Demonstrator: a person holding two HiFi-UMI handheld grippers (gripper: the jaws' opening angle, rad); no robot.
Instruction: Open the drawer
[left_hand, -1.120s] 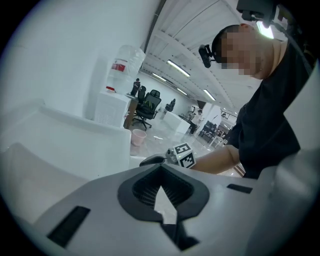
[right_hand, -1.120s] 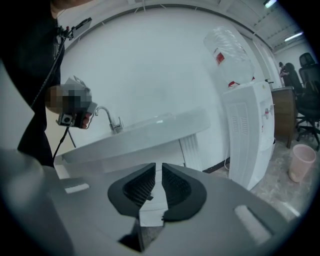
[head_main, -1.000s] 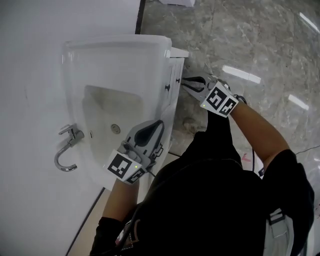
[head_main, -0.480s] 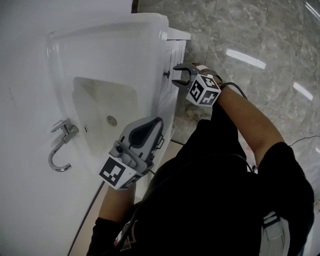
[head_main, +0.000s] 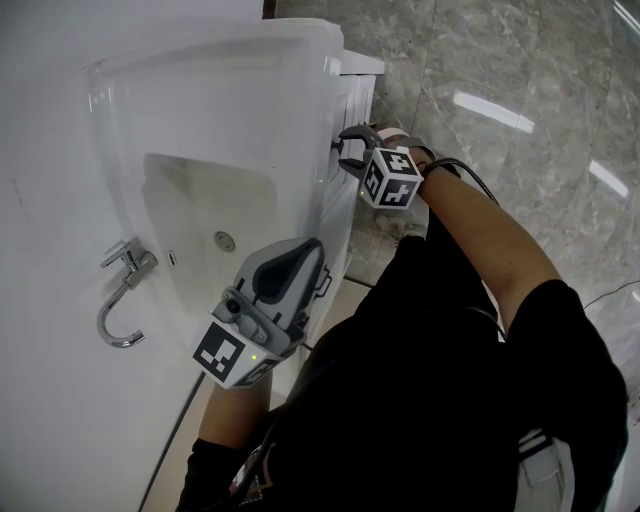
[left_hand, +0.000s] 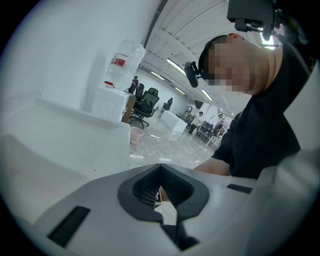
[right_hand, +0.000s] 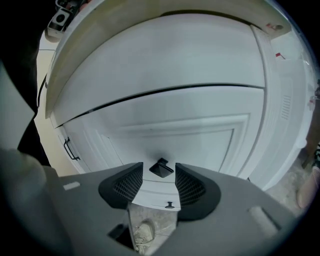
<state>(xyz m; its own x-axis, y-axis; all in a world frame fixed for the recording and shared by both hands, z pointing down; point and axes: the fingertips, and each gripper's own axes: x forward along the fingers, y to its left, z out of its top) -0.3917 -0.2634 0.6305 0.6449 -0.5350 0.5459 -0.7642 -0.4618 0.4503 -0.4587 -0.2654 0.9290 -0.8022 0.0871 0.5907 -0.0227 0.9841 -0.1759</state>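
Having just opened wide, right gripper (right_hand: 158, 176) fingers (right_hand: 129, 185) flank the knob (right_hand: 161, 168) untouched, plain only in its view.

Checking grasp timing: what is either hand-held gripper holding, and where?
Nothing. The right hand-held gripper, jaws just opening, flanks the drawer knob untouched; the left hand-held gripper is shut, empty.

The sink (head_main: 200, 110) was glossy white, and the cabinet (right_hand: 200, 140) beneath it white too, with a small black knob (right_hand: 161, 168). The tap (head_main: 125, 290) shone silver. The floor (head_main: 520, 60) was grey, veined like marble. The left tongs (head_main: 312, 250) were pale grey with black ribbed pads (left_hand: 145, 187) and a cube (head_main: 232, 352) patterned in black-and-white squares.
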